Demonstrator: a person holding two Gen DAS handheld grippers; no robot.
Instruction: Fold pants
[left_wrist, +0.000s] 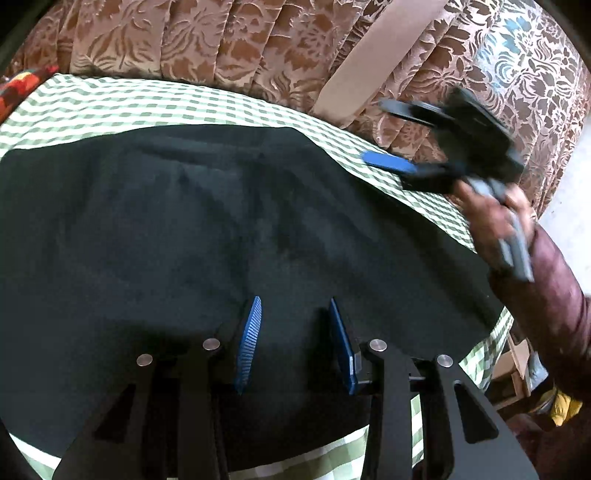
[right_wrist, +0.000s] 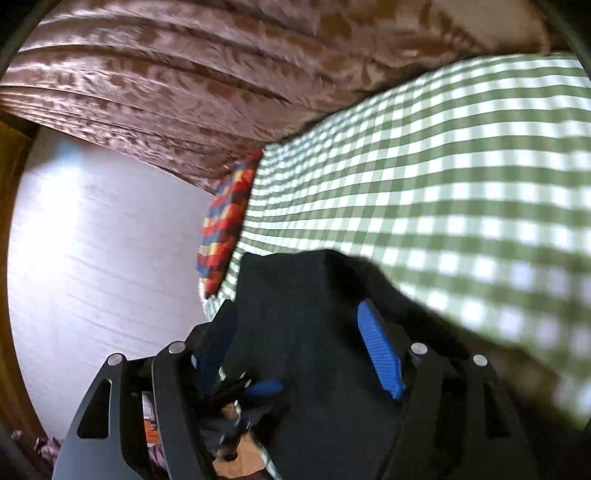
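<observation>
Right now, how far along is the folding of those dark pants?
Done: the black fabric pants lie spread flat on the green-checked cloth. In hand: nothing; the left gripper and right gripper hover open above them. Left: apparently every fold.

Pants (left_wrist: 192, 236) lie spread flat on the cloth-covered table (left_wrist: 110, 107), filling most of it; cloth border shows at far edge and near right. My left gripper (left_wrist: 295, 347) hangs over the near middle of the pants, pads apart. My right gripper (left_wrist: 399, 136) is off to the far right, above the table edge, just past the pants. Curtain (left_wrist: 221, 44) hangs behind the table. Patterned cushion (left_wrist: 22, 85) sits at the far-left corner. Cardboard box (left_wrist: 517, 369) stands below the table's right side.
</observation>
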